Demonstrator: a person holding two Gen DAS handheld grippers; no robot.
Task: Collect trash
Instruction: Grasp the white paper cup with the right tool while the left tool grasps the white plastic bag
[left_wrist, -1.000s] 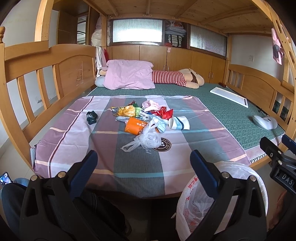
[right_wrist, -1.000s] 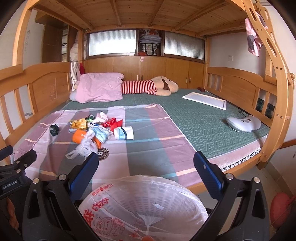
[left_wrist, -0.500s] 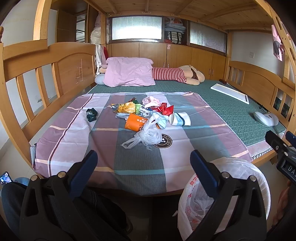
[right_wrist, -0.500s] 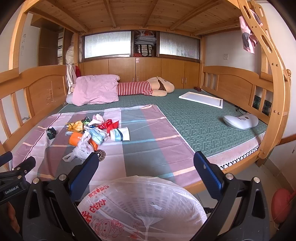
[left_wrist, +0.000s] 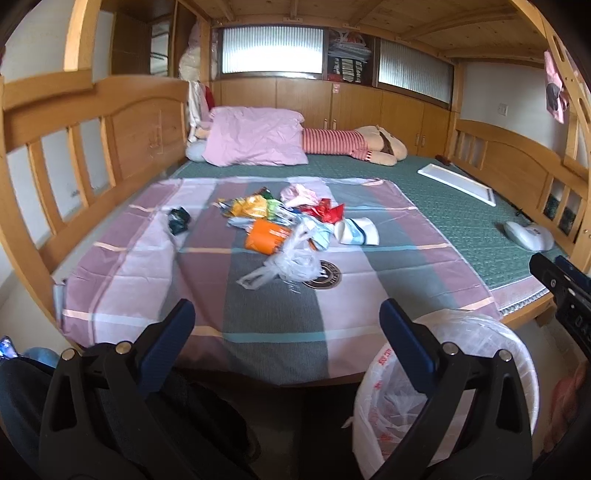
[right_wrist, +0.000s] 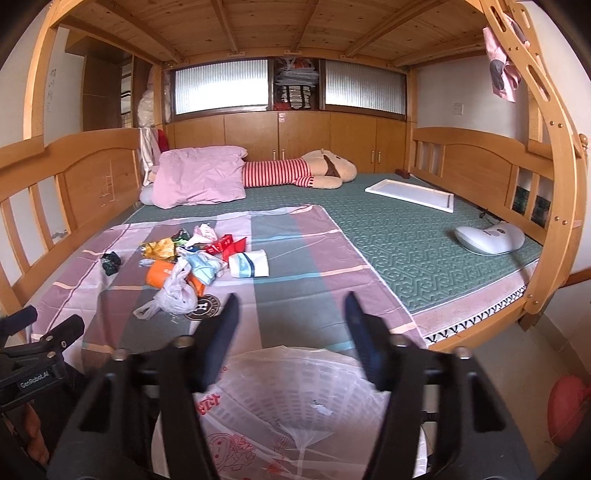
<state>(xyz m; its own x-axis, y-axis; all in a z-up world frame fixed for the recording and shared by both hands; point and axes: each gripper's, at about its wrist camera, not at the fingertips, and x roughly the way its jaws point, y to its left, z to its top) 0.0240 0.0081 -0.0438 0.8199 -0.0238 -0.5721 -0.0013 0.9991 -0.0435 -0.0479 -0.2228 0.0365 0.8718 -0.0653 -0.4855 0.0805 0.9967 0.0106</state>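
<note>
Plastic trash (left_wrist: 284, 236) lies piled on the bed (left_wrist: 424, 192), far from the bin (right_wrist: 295, 398). Left gripper (left_wrist: 284, 325) jaws are open; right gripper (right_wrist: 291, 314) jaws are closing on nothing. Reach over first, then pinch one piece.

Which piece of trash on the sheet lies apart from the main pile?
The small dark crumpled wrapper, alone on the sheet left of the pile. The orange packet, clear plastic bag and white paper cup all sit clustered together.
</note>
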